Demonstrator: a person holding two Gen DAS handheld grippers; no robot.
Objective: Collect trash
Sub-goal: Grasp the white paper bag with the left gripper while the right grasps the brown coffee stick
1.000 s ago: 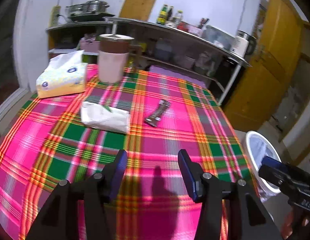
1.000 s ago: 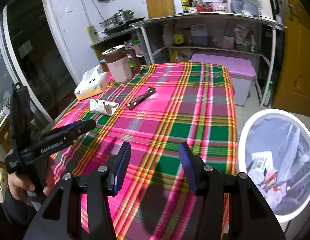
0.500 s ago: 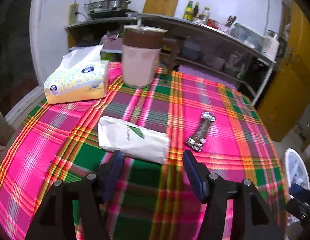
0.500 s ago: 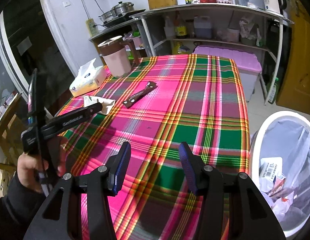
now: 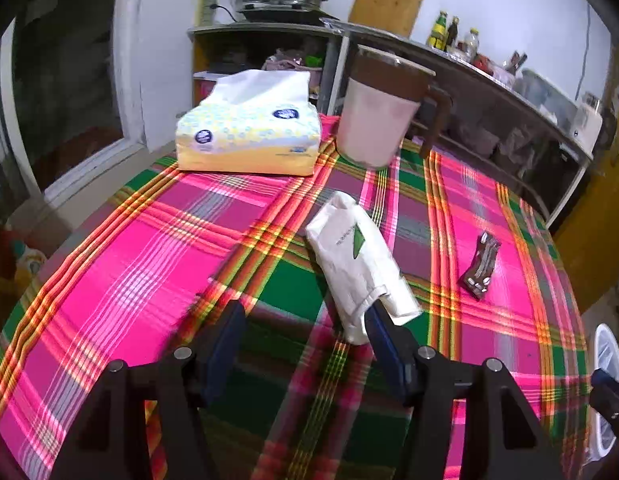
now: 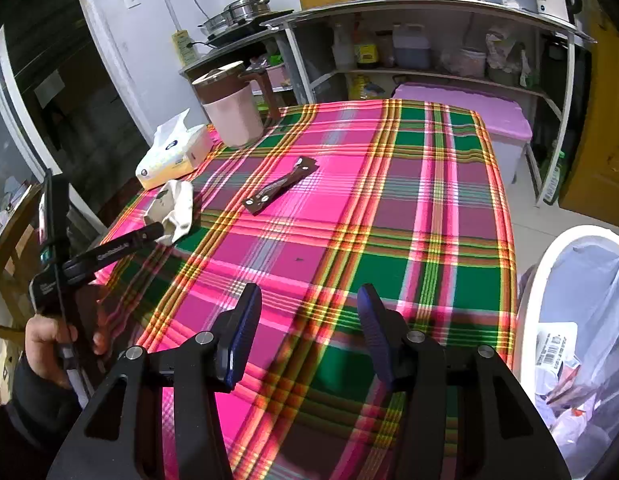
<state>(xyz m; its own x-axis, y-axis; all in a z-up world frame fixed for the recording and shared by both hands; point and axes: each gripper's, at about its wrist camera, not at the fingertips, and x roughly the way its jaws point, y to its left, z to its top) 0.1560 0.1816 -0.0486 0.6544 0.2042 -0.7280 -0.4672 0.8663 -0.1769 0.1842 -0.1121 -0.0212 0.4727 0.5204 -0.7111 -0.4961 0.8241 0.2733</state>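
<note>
Where both jaws gape wide, white wrapper (image 5: 359,264) by the left gripper (image 5: 305,336); tissue box (image 5: 249,140), jug (image 5: 383,120) beyond.

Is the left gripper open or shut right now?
Open. The left gripper has its fingers spread, the white wrapper touching only the right finger.

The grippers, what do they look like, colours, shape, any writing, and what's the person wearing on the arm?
Both grippers, left and right, have black angular frames with silver bolts and two blue fingers. From the right wrist view, the left gripper's black body carries white lettering, too small to read. The left hand is bare, with a dark sleeve behind it. No cables show.
</note>
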